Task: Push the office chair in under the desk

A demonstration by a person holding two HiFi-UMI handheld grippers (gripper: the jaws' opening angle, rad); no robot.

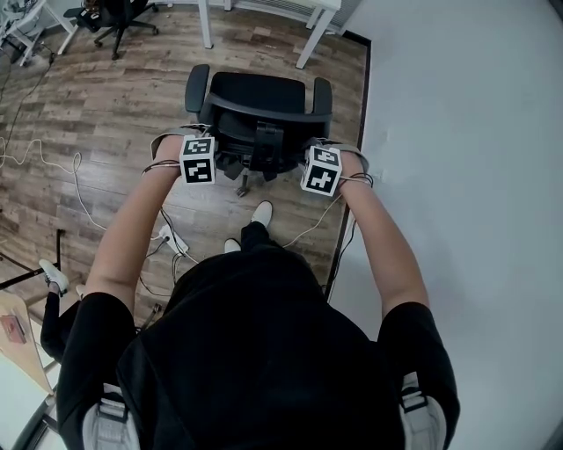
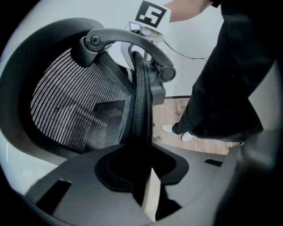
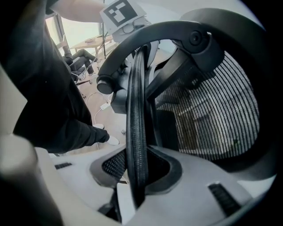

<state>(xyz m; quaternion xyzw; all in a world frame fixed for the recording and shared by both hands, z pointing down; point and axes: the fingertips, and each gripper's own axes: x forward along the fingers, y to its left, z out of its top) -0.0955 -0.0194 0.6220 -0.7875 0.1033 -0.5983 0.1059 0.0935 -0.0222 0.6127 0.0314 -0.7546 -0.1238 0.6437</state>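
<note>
Black mesh office chair (image 1: pixel 259 95) stands in the upper centre of the head view on a wood-plank floor (image 1: pixel 106 114), its seat turned toward the top of the frame. Two white desk legs (image 1: pixel 205 26) rise just above it; the chair is short of them, not between them. The desktop itself lies outside the frame.

Left gripper (image 2: pixel 141 159): jaws narrowed onto the backrest's dark padded rim (image 2: pixel 142 101), which runs straight down into the gap between the pads — a firm hold at the left side of the back. Striped mesh (image 2: pixel 75 106) fills the left of that gripper's view, with the curved frame bar (image 2: pixel 128 37) arching over it.

Right gripper (image 3: pixel 136 167): same condition, jaws closed on the opposite rim of the backrest, the ribbed edge standing upright between them.

In the head view both marker cubes sit level with each other at either side of the backrest, arms extended forward from the person's black top (image 1: pixel 255 352).

Surroundings:
- Armrests (image 1: pixel 197 88) project at both sides of the seat.
- White shoes (image 1: pixel 262 213) stand just behind the chair base.
- White cables (image 1: pixel 53 163) trail over the floor at left.
- A second black chair (image 1: pixel 123 18) sits in the upper left corner.
- A white wall (image 1: pixel 466 132) takes up the right of the frame.
</note>
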